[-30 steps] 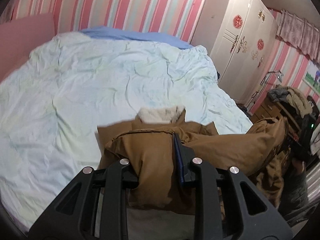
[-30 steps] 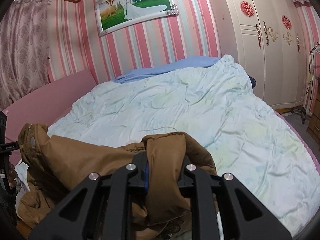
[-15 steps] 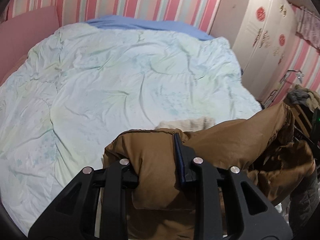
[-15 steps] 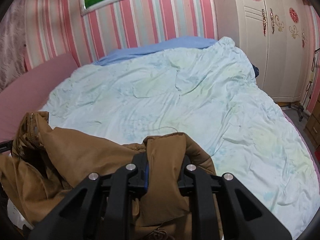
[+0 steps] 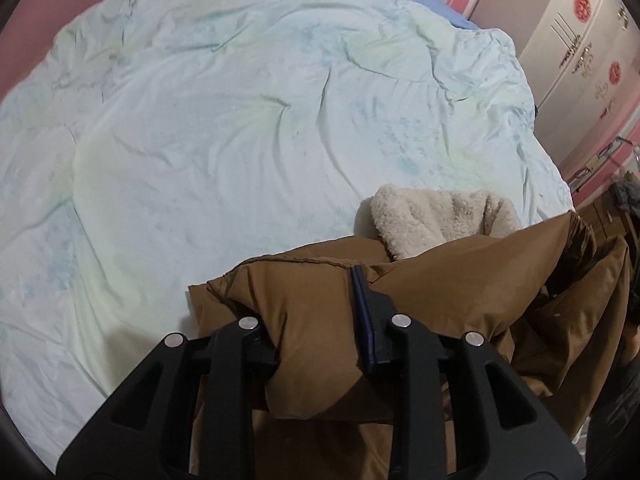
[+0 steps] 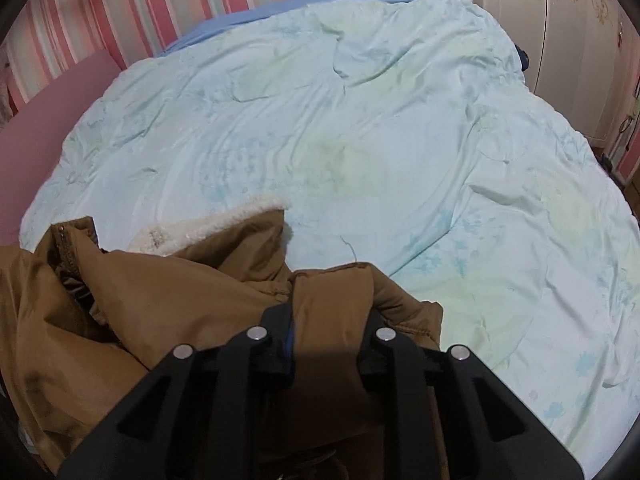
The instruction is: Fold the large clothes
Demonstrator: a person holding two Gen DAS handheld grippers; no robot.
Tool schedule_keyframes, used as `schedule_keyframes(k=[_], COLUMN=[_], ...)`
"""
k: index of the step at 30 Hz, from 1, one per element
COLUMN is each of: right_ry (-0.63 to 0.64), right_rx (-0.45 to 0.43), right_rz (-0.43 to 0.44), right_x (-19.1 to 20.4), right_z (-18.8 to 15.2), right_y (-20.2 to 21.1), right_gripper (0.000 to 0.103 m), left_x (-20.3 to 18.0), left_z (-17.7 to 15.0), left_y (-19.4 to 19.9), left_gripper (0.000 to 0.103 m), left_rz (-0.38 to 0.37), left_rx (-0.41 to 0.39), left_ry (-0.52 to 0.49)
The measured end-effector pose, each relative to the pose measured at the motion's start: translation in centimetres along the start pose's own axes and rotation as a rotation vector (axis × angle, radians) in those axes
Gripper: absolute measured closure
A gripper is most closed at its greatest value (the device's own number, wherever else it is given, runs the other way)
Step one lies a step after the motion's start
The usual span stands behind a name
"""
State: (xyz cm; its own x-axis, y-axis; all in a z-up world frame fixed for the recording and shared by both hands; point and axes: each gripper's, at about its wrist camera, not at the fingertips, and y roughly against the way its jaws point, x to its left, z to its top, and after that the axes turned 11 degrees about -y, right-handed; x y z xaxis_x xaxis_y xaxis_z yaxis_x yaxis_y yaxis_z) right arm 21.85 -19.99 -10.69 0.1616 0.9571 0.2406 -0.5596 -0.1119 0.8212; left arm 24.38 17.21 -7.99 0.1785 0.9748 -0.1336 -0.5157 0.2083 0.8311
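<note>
Brown coat (image 5: 320, 320) up off the bed (image 5: 200, 140), pinched at both ends!

Left hand-held gripper (image 5: 316, 344) is clamped on a thick fold, right hand-held gripper (image 6: 328, 340) squeezing another bunch, fleece collar (image 5: 428, 216) just reaching the quilt. Danger here: that padded fabric is bulky and slick, so either pinch could slide off, and the hanging middle could land twisted or drag over the bed's near edge. Hard to read: sleeves and hem are lost in the bundle, and the grippers' bodies block whatever hangs below. Which part of the coat each one holds, I can't tell.
</note>
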Motion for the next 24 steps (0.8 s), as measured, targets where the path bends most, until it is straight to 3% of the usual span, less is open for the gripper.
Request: schedule_keyframes(k=[3, 5, 7, 9, 11, 13, 14, 18, 21, 24], right_ry=[0.000, -0.039, -0.097, -0.108, -0.098, -0.092, -0.090, -0.026, 0.015, 0.024], right_rx=[0.016, 0.045, 0.045, 0.025, -0.023, -0.050, -0.062, -0.112, -0.126, -0.097], right_rz=[0.000, 0.037, 0.121, 0.149, 0.156, 0.165, 0.164, 0.102, 0.059, 0.043], right_x=[0.3, 0.4, 0.1, 0.0, 0.0, 0.0, 0.0, -0.1, 0.0, 0.0], right_z=[0.1, 0.5, 0.6, 0.6, 0.4, 0.5, 0.4, -1.7, -3.8, -6.4], right_y=[1.2, 2.4, 5.0, 6.9, 9.3, 11.1, 12.1, 15.2, 15.7, 15.3], right_gripper=[0.070, 0.044, 0.033, 0.025, 0.009, 0.007, 0.007, 0.007, 0.006, 0.006], left_x=[-0.3, -1.5, -1.9, -2.4, -3.2, -3.8, -3.9, -4.0, -3.9, -3.7], left_z=[-0.2, 0.4, 0.4, 0.5, 0.8, 0.9, 1.0, 1.1, 1.1, -0.1], left_y=[-0.1, -0.2, 0.3, 1.1, 2.3, 3.7, 4.3, 6.6, 8.3, 9.6], left_gripper=[0.074, 0.072, 0.066, 0.060, 0.050, 0.033, 0.030, 0.003, 0.003, 0.003], left_rz=[0.025, 0.036, 0.037, 0.037, 0.020, -0.020, -0.036, -0.087, -0.100, -0.066], left_rx=[0.015, 0.025, 0.039, 0.041, 0.031, 0.011, 0.000, -0.060, -0.093, -0.111], left_ry=[-0.019, -0.026, -0.018, -0.019, -0.030, -0.037, -0.038, -0.020, -0.036, -0.063])
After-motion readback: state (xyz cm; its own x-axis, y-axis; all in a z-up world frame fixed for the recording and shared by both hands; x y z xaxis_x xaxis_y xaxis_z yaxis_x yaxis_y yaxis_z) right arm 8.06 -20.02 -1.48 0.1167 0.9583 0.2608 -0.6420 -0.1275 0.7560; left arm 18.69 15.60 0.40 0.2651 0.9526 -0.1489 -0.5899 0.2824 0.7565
